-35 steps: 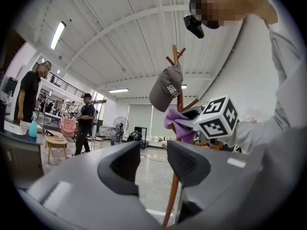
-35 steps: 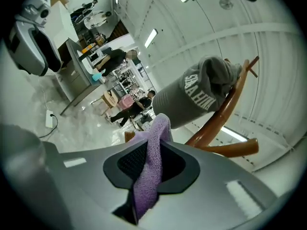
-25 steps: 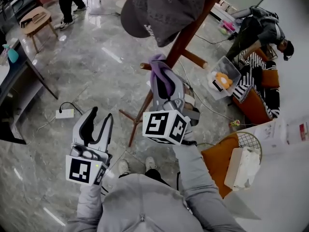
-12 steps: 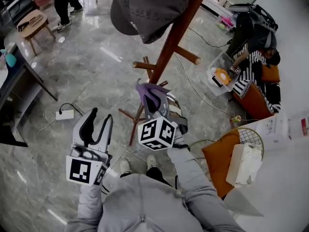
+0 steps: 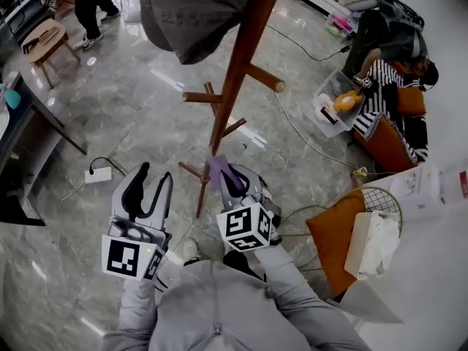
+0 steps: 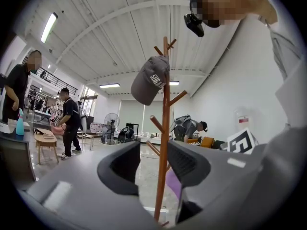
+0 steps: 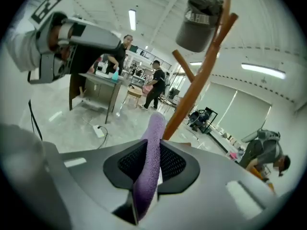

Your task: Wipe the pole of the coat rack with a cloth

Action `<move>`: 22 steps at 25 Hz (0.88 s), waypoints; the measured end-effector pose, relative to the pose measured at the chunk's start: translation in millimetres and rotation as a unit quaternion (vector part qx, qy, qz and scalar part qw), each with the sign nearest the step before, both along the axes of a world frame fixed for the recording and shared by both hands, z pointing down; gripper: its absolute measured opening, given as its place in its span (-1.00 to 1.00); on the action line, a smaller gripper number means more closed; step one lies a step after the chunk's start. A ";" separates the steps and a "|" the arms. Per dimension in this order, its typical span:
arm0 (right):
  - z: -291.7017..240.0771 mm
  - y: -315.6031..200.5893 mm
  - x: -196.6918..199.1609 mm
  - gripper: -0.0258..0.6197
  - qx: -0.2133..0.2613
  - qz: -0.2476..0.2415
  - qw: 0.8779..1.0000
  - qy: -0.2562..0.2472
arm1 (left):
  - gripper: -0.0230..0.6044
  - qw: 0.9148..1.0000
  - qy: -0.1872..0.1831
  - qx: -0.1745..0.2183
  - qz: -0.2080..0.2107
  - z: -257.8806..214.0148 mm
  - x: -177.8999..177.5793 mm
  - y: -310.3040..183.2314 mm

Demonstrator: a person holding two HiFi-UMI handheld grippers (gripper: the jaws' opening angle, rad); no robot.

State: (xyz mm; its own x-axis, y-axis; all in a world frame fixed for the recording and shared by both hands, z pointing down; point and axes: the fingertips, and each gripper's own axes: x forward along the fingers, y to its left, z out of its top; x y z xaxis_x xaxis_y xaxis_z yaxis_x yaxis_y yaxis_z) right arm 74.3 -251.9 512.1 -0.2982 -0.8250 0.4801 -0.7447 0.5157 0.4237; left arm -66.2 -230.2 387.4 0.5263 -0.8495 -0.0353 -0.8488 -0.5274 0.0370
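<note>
A: Start close in. What is the right tool doing?

B: The right tool (image 7: 152, 153) is clenched on a purple fleecy cloth (image 7: 151, 143). The cloth runs up between the two jaws and sticks out past their tips. Its free end lies low down by the reddish-brown wooden pole of the coat rack (image 5: 238, 64), above the rack's feet. I cannot tell whether cloth and pole touch.

A: And the left tool?

B: The left tool (image 6: 153, 169) is released, its jaws wide apart with nothing held between them. It is left of the pole and apart from it. In the left gripper view the pole shows through the gap, farther off.

A: Anything on the rack?

B: A grey baseball cap (image 5: 190, 13) hangs near the top of the pole. Short pegs jut out lower down.

A: Containers?

B: Right of the pole and nearer, a round wire basket (image 5: 380, 203) stands beside an orange cushion (image 5: 329, 240). What is in the basket can't be made out. Beyond the pole to the right, a clear plastic bin (image 5: 322, 119) sits on the floor with an orange object (image 5: 349, 99) in it. A person (image 5: 391, 42) bends over just beside it.

A: Room for moving?

B: Left of the pole the grey marble floor (image 5: 131, 108) lies open, except for a white power strip (image 5: 97, 172) on a black cord. A dark table (image 5: 33, 115) edges in well to the left, with a light wooden stool (image 5: 47, 31) farther off. On the right, a white table (image 5: 439, 284) comes close to the person's right arm.
</note>
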 end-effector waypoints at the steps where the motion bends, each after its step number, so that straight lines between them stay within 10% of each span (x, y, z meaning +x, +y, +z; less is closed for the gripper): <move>1: -5.9 3.1 5.7 -0.74 0.002 0.008 1.000 -0.025 | -0.34 1.000 0.000 0.001 0.002 -0.6 3.7 -0.6; 22: -143.6 34.3 76.8 -0.74 0.149 0.048 0.966 -0.208 | -0.34 0.999 -0.008 0.033 -0.005 -32.6 39.6 -5.1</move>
